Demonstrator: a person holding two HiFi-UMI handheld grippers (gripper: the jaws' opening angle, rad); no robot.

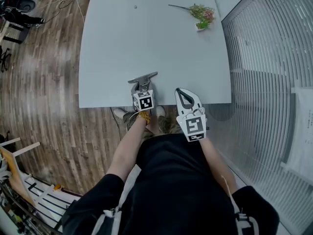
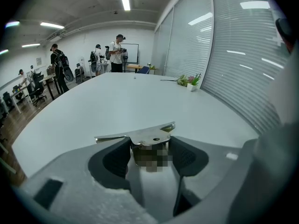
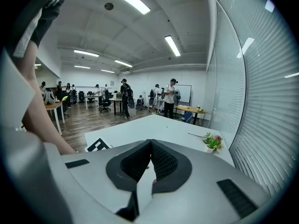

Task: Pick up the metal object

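Metal object (image 1: pixel 144 77) lies at the table's (image 1: pixel 146 33) near edge, with the left gripper (image 1: pixel 142 86) covering its near part. The left jaws stand apart around it, pads (image 2: pixel 187 157) just beside its body; a mosaic patch hides the lower part. Right gripper (image 1: pixel 181 92) is at the same edge, jaws together and empty.
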